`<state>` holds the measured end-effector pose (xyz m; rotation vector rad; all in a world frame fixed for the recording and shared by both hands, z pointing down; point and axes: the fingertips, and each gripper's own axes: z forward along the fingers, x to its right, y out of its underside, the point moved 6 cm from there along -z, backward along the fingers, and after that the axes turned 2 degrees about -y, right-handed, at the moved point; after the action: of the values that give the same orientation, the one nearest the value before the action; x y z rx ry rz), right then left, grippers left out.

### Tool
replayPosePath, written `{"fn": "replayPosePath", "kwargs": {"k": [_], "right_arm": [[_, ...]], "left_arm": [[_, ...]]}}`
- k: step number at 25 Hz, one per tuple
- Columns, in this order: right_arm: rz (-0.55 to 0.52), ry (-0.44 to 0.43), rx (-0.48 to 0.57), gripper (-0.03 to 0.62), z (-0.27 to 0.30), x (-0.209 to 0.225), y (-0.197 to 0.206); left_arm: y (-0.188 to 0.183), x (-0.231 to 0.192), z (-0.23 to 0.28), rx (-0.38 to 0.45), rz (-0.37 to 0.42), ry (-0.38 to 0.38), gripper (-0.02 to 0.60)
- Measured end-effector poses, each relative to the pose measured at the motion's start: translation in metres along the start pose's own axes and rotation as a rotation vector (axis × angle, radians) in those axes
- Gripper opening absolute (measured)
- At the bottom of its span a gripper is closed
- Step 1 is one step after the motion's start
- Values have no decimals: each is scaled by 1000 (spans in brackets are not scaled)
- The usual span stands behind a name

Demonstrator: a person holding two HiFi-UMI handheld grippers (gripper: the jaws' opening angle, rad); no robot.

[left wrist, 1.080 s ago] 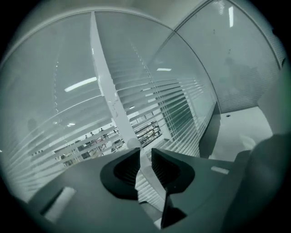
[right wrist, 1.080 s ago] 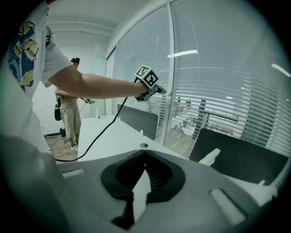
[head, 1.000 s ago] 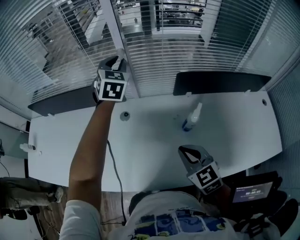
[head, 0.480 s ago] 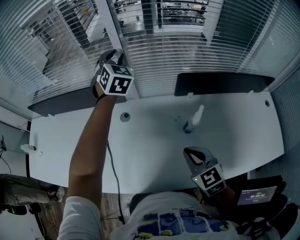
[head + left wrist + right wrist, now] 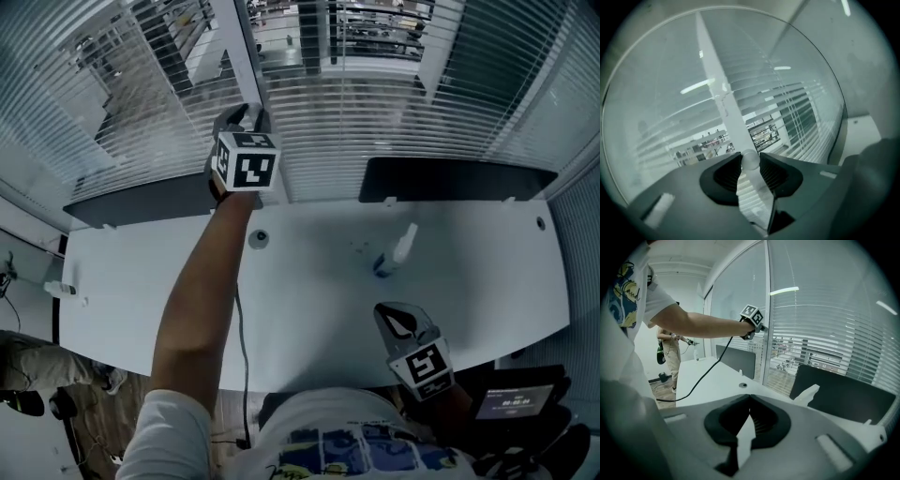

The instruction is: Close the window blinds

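Note:
White slatted blinds cover the windows behind the desk, with their slats tilted partly apart. My left gripper is raised at the white window post; the right gripper view shows it at arm's length. In the left gripper view its jaws hold the round end of the clear blind wand between their tips, and they are opening. My right gripper hangs low over the desk's near edge, shut with nothing in it.
A white spray bottle lies on the white desk. Dark partition panels line the desk's back edge. A round cable port sits under my left arm, and a black cable hangs from it. A person stands at the left.
My left gripper has shifted a little to the right along the window post, and its marker cube has turned. The right gripper has stayed low by the desk edge.

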<state>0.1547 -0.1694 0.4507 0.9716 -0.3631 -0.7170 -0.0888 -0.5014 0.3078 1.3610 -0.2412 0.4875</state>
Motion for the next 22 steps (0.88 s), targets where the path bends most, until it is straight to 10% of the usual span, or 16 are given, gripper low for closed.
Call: {"fn": "replayPosePath", "kwargs": {"k": [6,11,16,22], "right_arm": [[13,7,0,3,2,2,2],[5,10,-15,3,1,1,1],[10,1,-21,3,3,1,0],[-7,-7,-14,3,5,-2,-1]], "left_arm": [[12,-13,0,28,-747,88,130],[19,-19,-2,56,-990,139,130],[13,-18,-3,32,-791,118,138],[-1,-11,-15,-3,-156,-40,198]]}}
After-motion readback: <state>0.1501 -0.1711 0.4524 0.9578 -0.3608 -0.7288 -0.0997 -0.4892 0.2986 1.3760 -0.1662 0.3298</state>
